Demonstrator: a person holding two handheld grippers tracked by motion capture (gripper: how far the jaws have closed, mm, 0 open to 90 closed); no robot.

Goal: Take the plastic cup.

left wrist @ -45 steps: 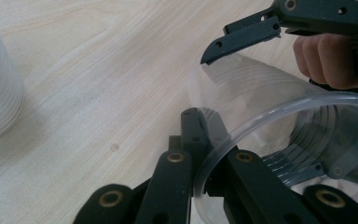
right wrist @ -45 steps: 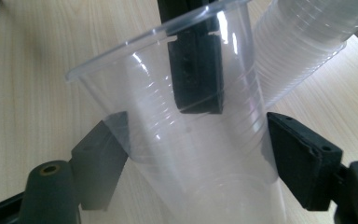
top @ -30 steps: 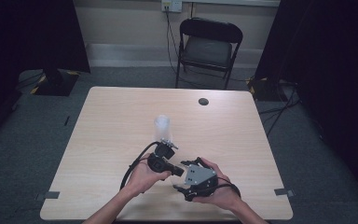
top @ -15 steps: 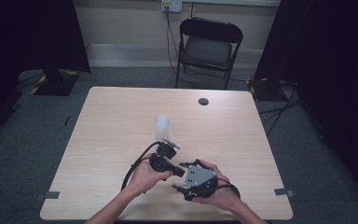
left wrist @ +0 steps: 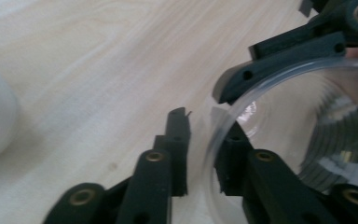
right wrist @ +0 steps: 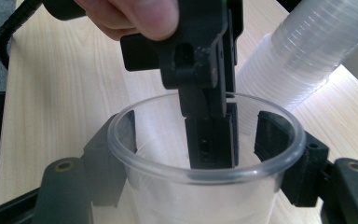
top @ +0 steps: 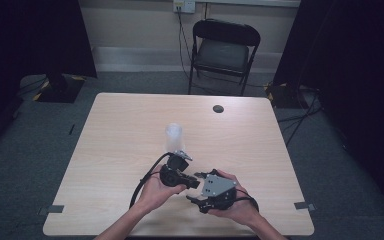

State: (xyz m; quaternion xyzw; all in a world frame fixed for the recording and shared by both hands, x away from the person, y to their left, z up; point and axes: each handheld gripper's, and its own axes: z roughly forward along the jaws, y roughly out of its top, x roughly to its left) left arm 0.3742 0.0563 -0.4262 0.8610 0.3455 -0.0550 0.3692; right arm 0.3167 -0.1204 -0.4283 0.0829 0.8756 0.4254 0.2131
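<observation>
A clear plastic cup (right wrist: 205, 186) stands between the jaws of my right gripper (right wrist: 196, 126). Those jaws have just closed and press on its wall from both sides. My left gripper (left wrist: 205, 135) reaches over the cup's rim (left wrist: 212, 154), one jaw inside and one outside. Its jaws have just been opening, and a gap shows beside the rim. In the high view both hands meet near the table's front edge, left gripper (top: 192, 181) against right gripper (top: 197, 200). A tall stack of clear cups (top: 174, 136) stands just behind them.
A small black round disc (top: 218, 108) lies at the far side of the wooden table (top: 120, 130). A black folding chair (top: 223, 50) stands beyond the table. The left gripper's cable (top: 142, 187) loops toward the front edge.
</observation>
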